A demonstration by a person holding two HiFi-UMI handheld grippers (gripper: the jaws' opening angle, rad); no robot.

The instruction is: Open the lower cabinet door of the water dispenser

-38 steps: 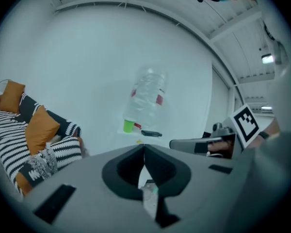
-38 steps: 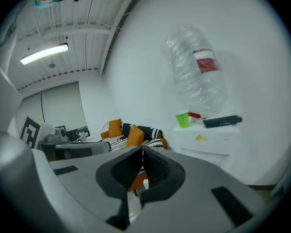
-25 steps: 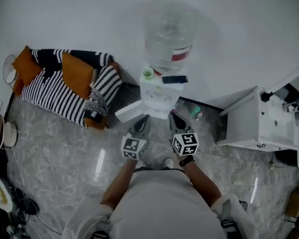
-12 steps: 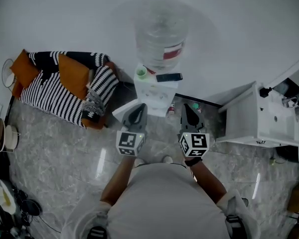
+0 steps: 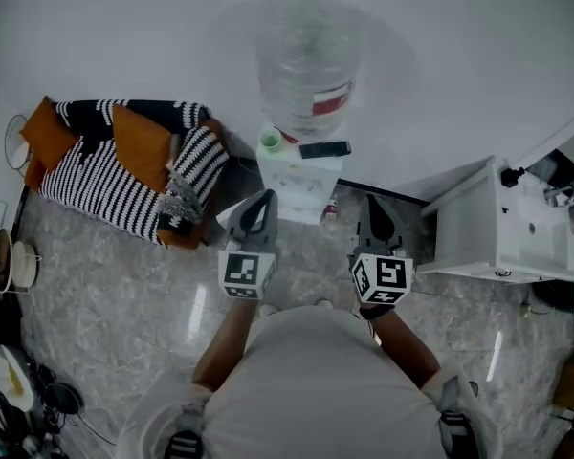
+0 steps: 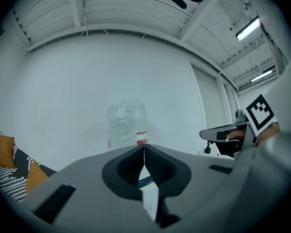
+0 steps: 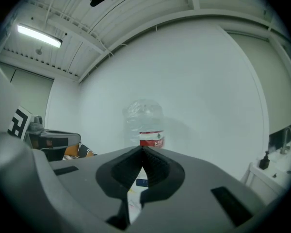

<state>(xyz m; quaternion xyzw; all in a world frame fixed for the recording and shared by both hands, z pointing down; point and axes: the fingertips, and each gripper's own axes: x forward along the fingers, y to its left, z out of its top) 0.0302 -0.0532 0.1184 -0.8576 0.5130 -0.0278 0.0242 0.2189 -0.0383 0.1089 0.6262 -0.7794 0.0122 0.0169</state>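
**Left tongs** (image 5: 265, 197): shifted slightly leftward, away from the right tongs (image 5: 372, 201). Marker cube closer under the head camera than a second ago. Now overlapping the swung-out cabinet door (image 5: 226, 220), earlier clear beside the tips.

**Right tongs:** swung rightward, off the front of the water dispenser (image 5: 301, 175). Close beside the left tongs a second ago, now well apart from them.

**Gap between the tongs:** widened, with the dispenser front and a small object (image 5: 332, 208) at its foot now showing there.

**Small green thing on the floor:** earlier just right of the right tongs' tips, now covered by them.

**Water bottle** (image 5: 306, 60): from dead ahead of the right tongs to ahead of the gap.
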